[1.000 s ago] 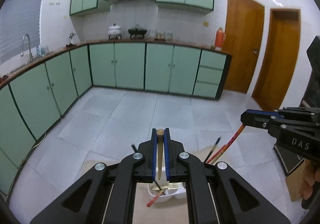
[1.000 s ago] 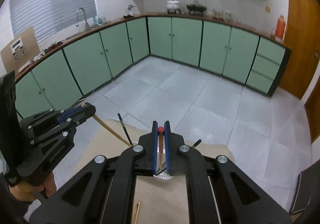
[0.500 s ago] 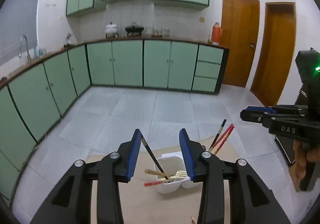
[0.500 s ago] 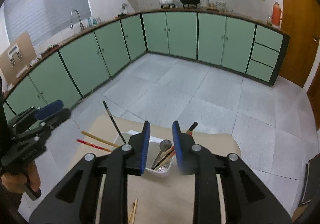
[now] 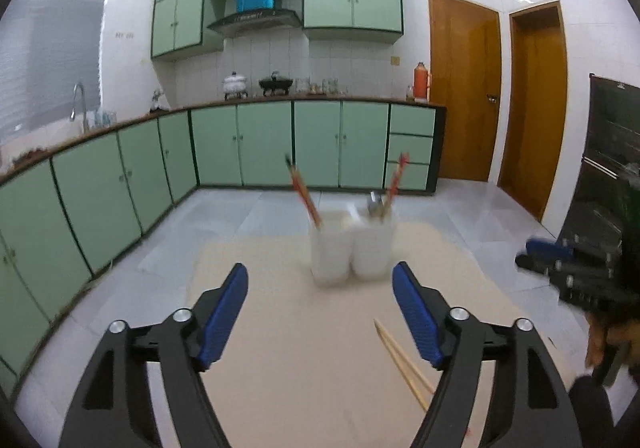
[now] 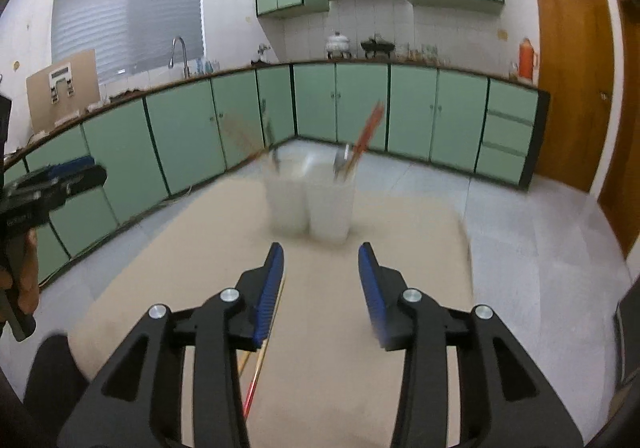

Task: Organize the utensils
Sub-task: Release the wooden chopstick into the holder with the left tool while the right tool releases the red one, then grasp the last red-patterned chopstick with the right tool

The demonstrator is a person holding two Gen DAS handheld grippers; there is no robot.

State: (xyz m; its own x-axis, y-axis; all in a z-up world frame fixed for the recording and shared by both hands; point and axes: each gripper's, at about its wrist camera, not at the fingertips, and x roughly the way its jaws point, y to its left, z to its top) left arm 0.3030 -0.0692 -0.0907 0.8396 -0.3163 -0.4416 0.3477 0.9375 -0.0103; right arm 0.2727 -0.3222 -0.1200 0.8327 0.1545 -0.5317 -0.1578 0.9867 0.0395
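I am holding my left gripper (image 5: 320,294) spread wide and low over the table (image 5: 280,348), its jaws having just been opening, with nothing between them. I am holding my right gripper (image 6: 321,276) about half spread, its jaws likewise just having been opening and bare. That tells me both loads are delivered and I am coming back for more, so one round of sorting looks finished and the next pick is what I am lining up.

Nearest to me, loose chopsticks (image 5: 404,364) are lying flat on the table just inside my left gripper's right finger; in the right view they (image 6: 260,356) are running along the outside of the left finger. These are the utensils still waiting, and I judge them the next target.

Farther on, the white holder (image 5: 350,252) is standing upright near the table's far end, red chopsticks (image 5: 304,196) leaning out of its left compartment, more red ones (image 5: 396,180) and a spoon (image 5: 375,204) in its right. Both views are blurring, so finer detail I cannot tell.

Against a second ago: then each gripper was pinching a utensil above the holder, looking steeply down into it. Half a second ago the jaws were parting and the pieces dropping in. Now the holder is sitting well ahead of me, seen from the side.
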